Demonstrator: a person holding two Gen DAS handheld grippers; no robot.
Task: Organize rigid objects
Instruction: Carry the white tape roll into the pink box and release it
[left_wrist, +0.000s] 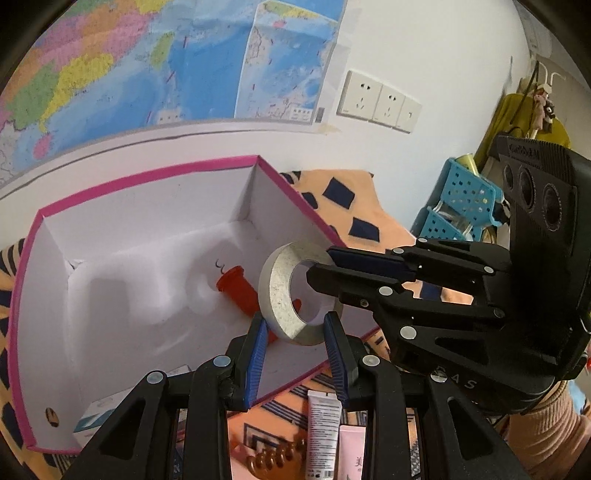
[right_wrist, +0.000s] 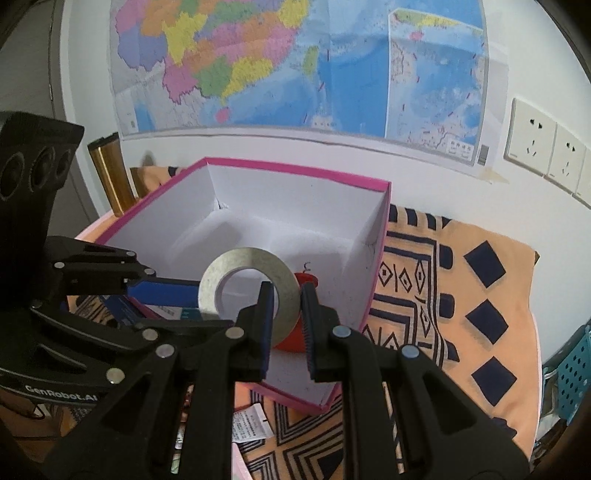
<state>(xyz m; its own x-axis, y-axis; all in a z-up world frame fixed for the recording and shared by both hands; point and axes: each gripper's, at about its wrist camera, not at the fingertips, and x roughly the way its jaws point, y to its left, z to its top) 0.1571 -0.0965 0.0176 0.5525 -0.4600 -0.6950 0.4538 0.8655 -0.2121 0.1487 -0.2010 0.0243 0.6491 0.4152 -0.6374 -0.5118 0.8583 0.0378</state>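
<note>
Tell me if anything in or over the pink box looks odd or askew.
The tape roll hangs over the pink box, pinched through its wall by the right tool, with the left tool at its rim too. Inside, a red cylinder lies tipped on its side rather than upright.

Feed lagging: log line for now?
tape roll: both claws grip | right claw: shut on rim | left claw: shut | over pink box

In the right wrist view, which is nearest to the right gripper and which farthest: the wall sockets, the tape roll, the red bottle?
1. Tape roll: clamped between the right gripper fingers.
2. Red bottle: just behind the roll, inside the pink box.
3. Wall sockets: far away, upper right.
</note>
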